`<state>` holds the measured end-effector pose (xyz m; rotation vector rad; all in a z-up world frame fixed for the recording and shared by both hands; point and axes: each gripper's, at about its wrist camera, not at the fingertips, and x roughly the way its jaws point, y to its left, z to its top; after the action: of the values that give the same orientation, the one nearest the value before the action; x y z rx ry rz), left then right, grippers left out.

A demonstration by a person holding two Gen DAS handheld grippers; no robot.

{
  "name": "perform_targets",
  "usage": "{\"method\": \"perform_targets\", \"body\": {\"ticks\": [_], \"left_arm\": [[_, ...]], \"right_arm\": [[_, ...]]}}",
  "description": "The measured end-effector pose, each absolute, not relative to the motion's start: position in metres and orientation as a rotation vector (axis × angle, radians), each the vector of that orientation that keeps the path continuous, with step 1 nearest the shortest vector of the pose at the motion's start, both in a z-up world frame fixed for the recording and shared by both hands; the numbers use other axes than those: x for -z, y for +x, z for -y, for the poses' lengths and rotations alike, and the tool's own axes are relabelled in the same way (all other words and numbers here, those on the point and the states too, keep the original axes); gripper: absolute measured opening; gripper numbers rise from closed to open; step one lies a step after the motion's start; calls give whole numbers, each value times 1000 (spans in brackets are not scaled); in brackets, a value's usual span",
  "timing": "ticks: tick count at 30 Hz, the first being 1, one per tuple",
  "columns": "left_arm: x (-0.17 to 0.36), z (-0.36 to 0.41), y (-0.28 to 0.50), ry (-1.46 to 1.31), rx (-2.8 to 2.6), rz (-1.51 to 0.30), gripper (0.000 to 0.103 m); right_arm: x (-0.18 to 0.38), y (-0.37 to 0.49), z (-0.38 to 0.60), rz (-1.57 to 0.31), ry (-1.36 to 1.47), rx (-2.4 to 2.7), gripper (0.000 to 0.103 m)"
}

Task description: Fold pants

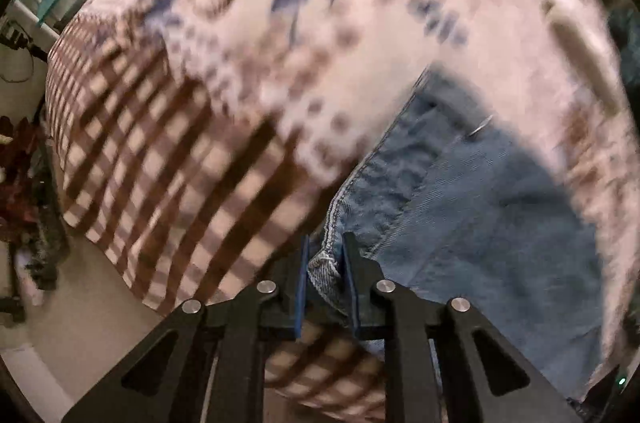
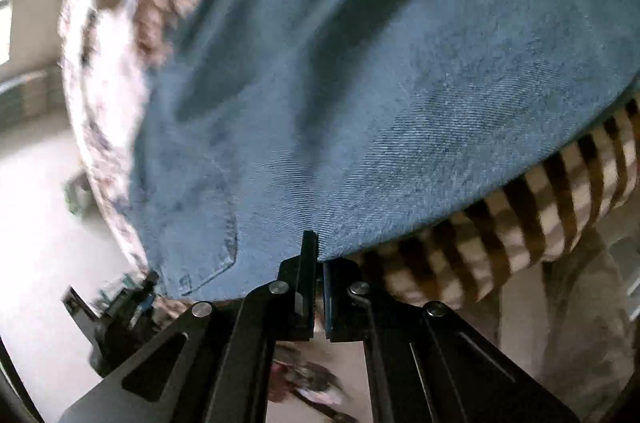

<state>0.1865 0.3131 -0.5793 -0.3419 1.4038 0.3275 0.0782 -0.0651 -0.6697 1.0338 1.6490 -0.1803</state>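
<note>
The left gripper (image 1: 325, 255) pointed straight down, clamped on the hem of the jeans (image 1: 472, 207) lying on the patterned bedspread (image 1: 280, 43); the right gripper (image 2: 318, 255), angled downward, pinched their edge.

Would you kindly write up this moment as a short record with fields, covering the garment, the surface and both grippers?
garment: blue denim pants, lying spread on the bed
surface: white bedspread with brown and blue floral print, with a brown-and-cream checked border
left gripper: shut on a bunched, stitched seam edge of the pants
right gripper: shut on the near edge of the pants, by the checked border
pocket: a sewn patch pocket shows left of the right gripper
image quality: motion blur in both views
</note>
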Motion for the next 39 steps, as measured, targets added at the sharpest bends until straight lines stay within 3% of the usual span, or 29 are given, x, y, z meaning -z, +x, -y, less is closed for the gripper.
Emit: {"method": "perform_targets", "body": {"ticks": [3,4,5,6,7,8,9,10,11,17,22,25,28,35,39], "left_arm": [[587,-316,189,-344,-353,-1438,29],[583,-317,190,-342,-368,-1440,36],[572,-317,189,-342,-380,-1438,38],[564,-315,190,-332,-388,-1433,38],[557,-312,188,-315,-393,-1429,39],[548,-306,187,-285,-400,-1422,46],[536,-295,187,-250,-398,-1405,53],[529,-288,189,-232,-391,-1394,77],[520,-270,193,-194,-370,-1376,89],[526,-180,238,-98,-231,-1379,92],[579,-125,276,-10,-202,-1461,92],[599,-121,277,-18,-224,-1505,92],[604,-131,276,-80,-253,-1513,98],[608,-140,276,-104,-287,-1525,100],[615,-143,276,-123,-295,-1534,102]], "right_arm": [[715,80,68,-1748,1093,176,6],[719,86,70,-1765,1114,165,11],[716,89,73,-1781,1124,134,14],[712,91,75,-1784,1115,101,31],[698,94,78,-1780,1077,55,57],[688,97,83,-1775,1046,29,71],[673,100,88,-1763,1010,-12,71],[662,104,90,-1751,984,-41,71],[650,111,95,-1737,964,-71,71],[624,243,104,-1613,810,-266,71],[690,344,74,-1761,625,-453,69],[707,339,65,-1882,448,-583,60],[695,328,69,-1952,454,-753,57],[701,367,83,-1872,338,-787,57],[735,373,69,-1975,442,-913,57]]}}
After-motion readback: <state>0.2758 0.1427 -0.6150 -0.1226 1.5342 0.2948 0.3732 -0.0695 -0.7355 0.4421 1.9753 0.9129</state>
